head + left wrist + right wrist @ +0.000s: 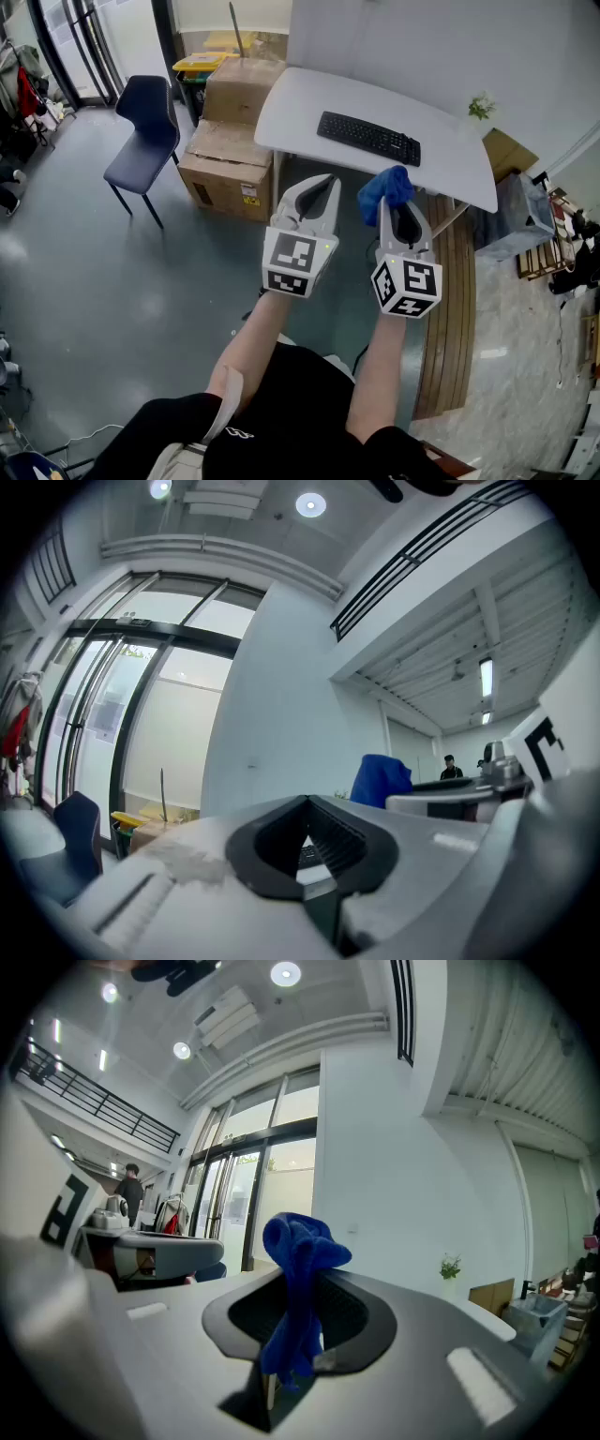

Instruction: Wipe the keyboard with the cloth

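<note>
Blue crumpled cloth (386, 186) is clamped between the right gripper's (401, 220) jaws, probably ready for wiping. The black keyboard (368, 138) lies at twelve o'clock on the white rounded table (300, 108). The left gripper (317, 192), jaws together, holds nothing.

keyboard (368, 138) — black, flat on white table (300, 103) | cloth (385, 188) — blue, bunched, pinched in right tool (298, 1283)

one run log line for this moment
stage: pre-wipe | right gripper: shut on blue cloth | left gripper: shut, empty | keyboard: on white table, untouched
</note>
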Tool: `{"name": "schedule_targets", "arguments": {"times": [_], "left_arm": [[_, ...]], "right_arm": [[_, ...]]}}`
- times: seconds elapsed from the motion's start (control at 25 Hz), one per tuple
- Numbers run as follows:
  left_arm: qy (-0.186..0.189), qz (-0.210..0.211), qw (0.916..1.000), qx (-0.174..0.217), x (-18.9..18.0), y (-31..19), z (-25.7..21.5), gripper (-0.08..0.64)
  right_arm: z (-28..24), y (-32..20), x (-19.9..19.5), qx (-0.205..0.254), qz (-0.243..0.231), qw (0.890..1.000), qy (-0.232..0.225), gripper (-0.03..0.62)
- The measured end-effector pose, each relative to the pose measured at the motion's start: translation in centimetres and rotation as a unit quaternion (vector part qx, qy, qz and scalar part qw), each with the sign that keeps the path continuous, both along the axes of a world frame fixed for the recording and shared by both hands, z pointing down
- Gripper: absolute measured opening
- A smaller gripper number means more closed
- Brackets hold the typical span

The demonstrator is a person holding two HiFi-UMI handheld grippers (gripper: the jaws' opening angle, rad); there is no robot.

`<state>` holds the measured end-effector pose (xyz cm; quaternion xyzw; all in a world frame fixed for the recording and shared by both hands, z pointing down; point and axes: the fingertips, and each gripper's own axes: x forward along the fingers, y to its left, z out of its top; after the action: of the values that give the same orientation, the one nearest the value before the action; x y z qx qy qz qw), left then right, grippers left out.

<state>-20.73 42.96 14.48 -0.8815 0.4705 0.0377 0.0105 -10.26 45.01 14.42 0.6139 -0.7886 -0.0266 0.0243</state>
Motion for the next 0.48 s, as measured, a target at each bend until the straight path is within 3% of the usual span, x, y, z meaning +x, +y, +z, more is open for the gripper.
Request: {"name": "schedule_targets", "arguments": {"times": [0.24,0.48], "left_arm": [[0.002,0.0,1.0,-0.009,-0.2,-2.2,1.1,-0.002],[0.004,-0.002,0.9998,-0.021,0.1,-5.3,2.1,-0.002]], "right_arm": [[0.7,-1.8,-0.2,0.005,0.003,1.0,-0.01,0.086],[0.8,-4.7,3.1,0.009,0.045,0.999,-0.029,0.086]]}}
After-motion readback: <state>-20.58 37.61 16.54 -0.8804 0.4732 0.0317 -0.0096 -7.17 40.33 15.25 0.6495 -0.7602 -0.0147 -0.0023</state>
